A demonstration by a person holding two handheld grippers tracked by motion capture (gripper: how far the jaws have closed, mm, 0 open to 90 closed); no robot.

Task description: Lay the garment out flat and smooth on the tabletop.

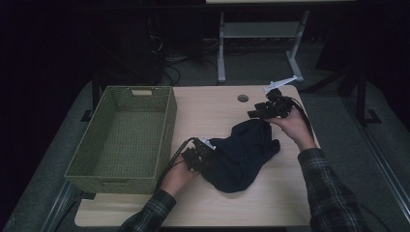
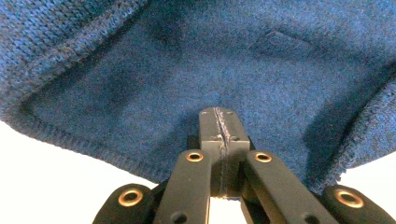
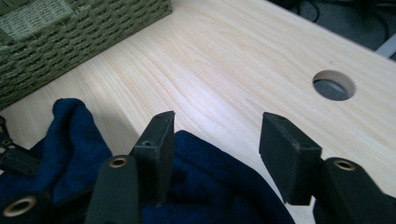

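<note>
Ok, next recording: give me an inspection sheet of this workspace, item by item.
Surface: light wooden table with a round cable hole.
Job's things: dark blue knitted garment, crumpled at the table's middle; green woven basket at the left, nothing in it.
Clutter: nothing seen.
Grippers: left gripper shut on the garment's near-left part; right gripper open above its far edge, nothing between the jaws.
Cables: black cable trails from the left gripper.
Surroundings: dark room, grey table frame behind.
</note>
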